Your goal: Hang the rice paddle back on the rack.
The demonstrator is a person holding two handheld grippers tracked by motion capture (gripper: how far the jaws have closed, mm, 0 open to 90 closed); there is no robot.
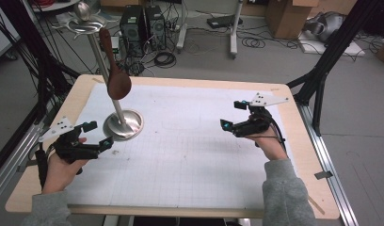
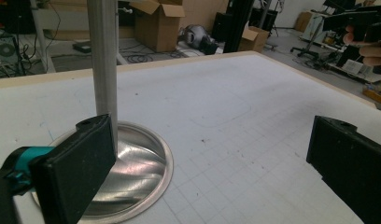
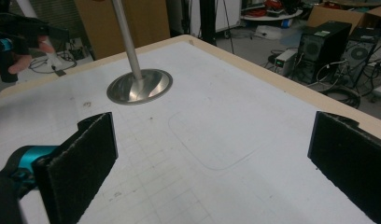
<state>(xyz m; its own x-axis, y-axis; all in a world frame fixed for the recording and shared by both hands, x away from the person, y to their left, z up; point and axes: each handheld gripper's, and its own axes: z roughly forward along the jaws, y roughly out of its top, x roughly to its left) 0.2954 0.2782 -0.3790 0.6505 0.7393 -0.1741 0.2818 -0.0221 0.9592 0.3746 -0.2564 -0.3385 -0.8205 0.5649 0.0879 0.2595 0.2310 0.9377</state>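
Note:
A metal stand rises from a round base on the left of the white gridded mat. A brown wooden spoon hangs from the hook rack at its top. My left gripper is held just left of the base, open and holding nothing. In the left gripper view the base and pole stand close behind the left pad. My right gripper hovers open over the mat's right side, holding nothing. In the right gripper view it faces the stand's base from afar.
The mat lies on a wooden table with a bare rim. Black frame legs stand off the right edge. Computer towers, cables and cardboard boxes sit on the floor beyond the table.

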